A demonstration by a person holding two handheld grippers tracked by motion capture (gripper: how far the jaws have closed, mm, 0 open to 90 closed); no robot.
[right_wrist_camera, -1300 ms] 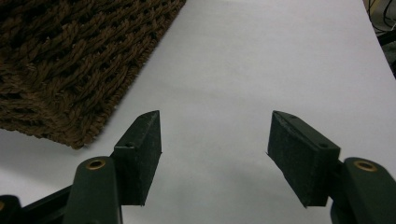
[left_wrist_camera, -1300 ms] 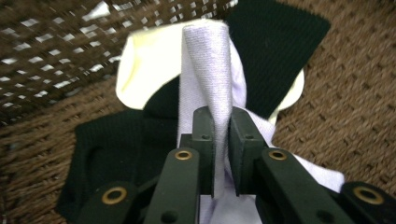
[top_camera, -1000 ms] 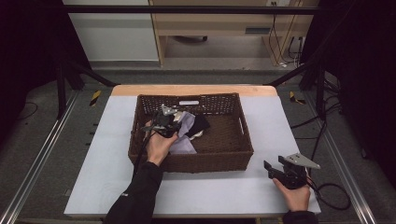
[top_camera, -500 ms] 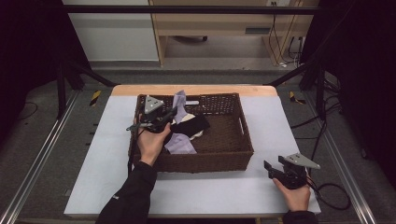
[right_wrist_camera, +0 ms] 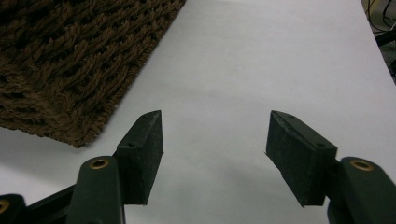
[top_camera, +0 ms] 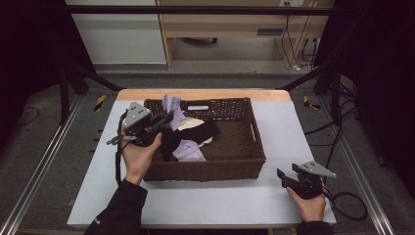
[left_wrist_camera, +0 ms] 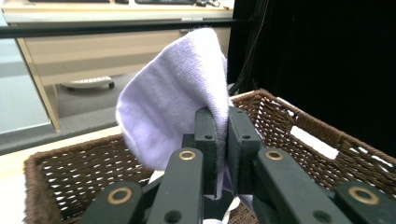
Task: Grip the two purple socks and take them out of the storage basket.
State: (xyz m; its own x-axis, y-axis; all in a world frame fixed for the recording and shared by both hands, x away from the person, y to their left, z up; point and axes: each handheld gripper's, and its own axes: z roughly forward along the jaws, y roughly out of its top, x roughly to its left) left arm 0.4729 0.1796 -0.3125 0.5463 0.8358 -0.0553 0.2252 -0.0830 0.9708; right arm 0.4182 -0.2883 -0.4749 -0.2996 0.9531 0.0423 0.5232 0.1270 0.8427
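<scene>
In the high view, left of centre, the left gripper [top_camera: 165, 119] is pinching a pale purple sock [top_camera: 172, 105] and holding it above the far left corner of the brown wicker basket [top_camera: 205, 170]. The left gripper view is showing the jaws clenched on the sock [left_wrist_camera: 173, 109], the cloth standing up between them in the middle of the frame with the basket's rim [left_wrist_camera: 299, 116] running off to the right. The step in hand looks like lifting one sock out of the pile: a black sock [top_camera: 195, 133], a cream piece [top_camera: 192, 122] and another purple piece [top_camera: 188, 152] are lying in the left half of the basket. The next move likely calls for carrying the sock clear of the rim and out over the table without dragging the others along; whether its lower end is hanging free cannot be told.

At the lower right of the high view, the right gripper [top_camera: 285, 177] is resting on the table just off the basket's near right corner, its jaws standing wide apart and grasping nothing, as the right gripper view [right_wrist_camera: 215, 140] is showing.

The table [top_camera: 293, 132] is wearing a white cover with a wooden edge along the far side. Beyond it, at the top of the frame, a light wooden desk [top_camera: 235, 22] is standing on a grey floor, with cables [top_camera: 352, 205] trailing at the right and dark curtains at both sides.
</scene>
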